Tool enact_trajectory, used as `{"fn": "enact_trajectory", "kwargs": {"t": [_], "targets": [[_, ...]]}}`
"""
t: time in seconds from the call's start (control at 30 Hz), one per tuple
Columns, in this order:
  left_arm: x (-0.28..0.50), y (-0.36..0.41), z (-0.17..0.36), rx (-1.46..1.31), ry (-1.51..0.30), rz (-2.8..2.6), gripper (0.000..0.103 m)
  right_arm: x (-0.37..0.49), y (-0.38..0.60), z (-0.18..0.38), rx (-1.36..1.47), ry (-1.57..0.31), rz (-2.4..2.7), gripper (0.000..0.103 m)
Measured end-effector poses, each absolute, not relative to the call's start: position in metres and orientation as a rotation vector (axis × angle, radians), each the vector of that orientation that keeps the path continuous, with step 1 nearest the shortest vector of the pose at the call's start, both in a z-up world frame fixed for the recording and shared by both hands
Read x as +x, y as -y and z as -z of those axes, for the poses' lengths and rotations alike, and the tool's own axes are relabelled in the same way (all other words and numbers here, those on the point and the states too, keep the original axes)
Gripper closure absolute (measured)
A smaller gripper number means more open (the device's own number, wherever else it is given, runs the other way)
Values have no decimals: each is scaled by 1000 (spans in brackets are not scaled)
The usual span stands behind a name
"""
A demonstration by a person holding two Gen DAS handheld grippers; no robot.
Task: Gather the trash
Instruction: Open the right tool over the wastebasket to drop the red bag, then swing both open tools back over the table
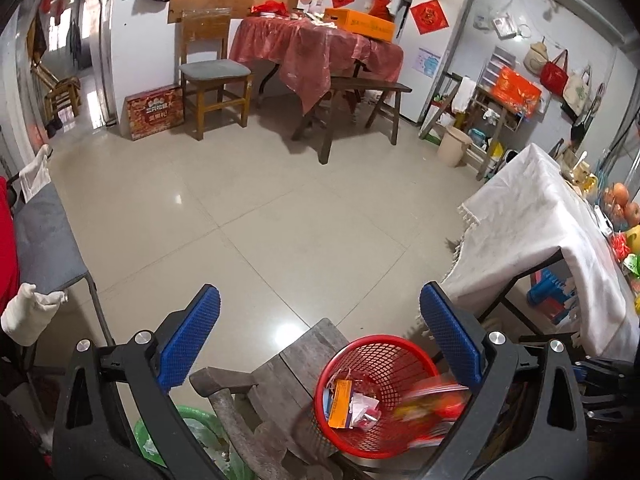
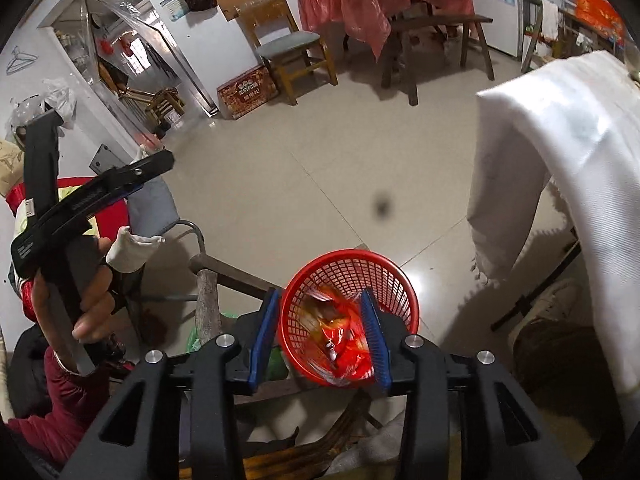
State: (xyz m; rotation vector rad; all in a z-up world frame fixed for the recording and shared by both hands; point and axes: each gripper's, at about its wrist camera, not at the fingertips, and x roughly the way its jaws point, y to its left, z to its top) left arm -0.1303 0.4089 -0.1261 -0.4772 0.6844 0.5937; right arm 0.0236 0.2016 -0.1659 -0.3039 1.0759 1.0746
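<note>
A red mesh basket (image 1: 376,338) (image 2: 348,254) stands on a worn wooden stool (image 1: 296,356). Inside it lie an orange card (image 1: 340,402) and bits of paper. A red and orange snack wrapper (image 2: 340,340) (image 1: 432,404) is blurred just inside the basket's mouth. My right gripper (image 2: 320,294) hangs over the basket with its blue pads apart, and they do not press the wrapper. My left gripper (image 1: 320,296) is wide open with nothing in it, up and to the left of the basket. In the right wrist view a hand (image 2: 92,292) holds that left tool.
A green-lined bin (image 1: 192,432) sits beside the stool. A table under a white cloth (image 1: 532,232) stands to the right, a grey folding chair (image 1: 44,236) to the left. Across the tiled floor are a dark bench (image 1: 360,88) and a wooden chair (image 1: 212,72).
</note>
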Motion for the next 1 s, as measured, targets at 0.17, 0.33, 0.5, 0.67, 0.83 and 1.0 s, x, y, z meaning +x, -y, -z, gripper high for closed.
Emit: {"fn": "enact_trajectory", "kwargs": {"t": [0.17, 0.33, 0.5, 0.67, 0.83, 1.0], "targets": [[-131, -406, 124, -475, -678, -586, 7, 27, -191, 151, -290, -1030, -1065, 62], [-127, -395, 114, -449, -669, -565, 7, 40, -165, 131, -251, -965, -1033, 60], [-120, -378, 101, -421, -658, -540, 7, 50, -132, 109, -185, -910, -995, 58], [-113, -355, 82, -391, -644, -495, 7, 53, -100, 92, -140, -860, -970, 56], [-101, -321, 62, -325, -635, -456, 7, 54, -65, 75, -91, -791, -940, 48], [-84, -275, 44, -225, -633, -418, 7, 61, -17, 60, -17, -729, -900, 46]]}}
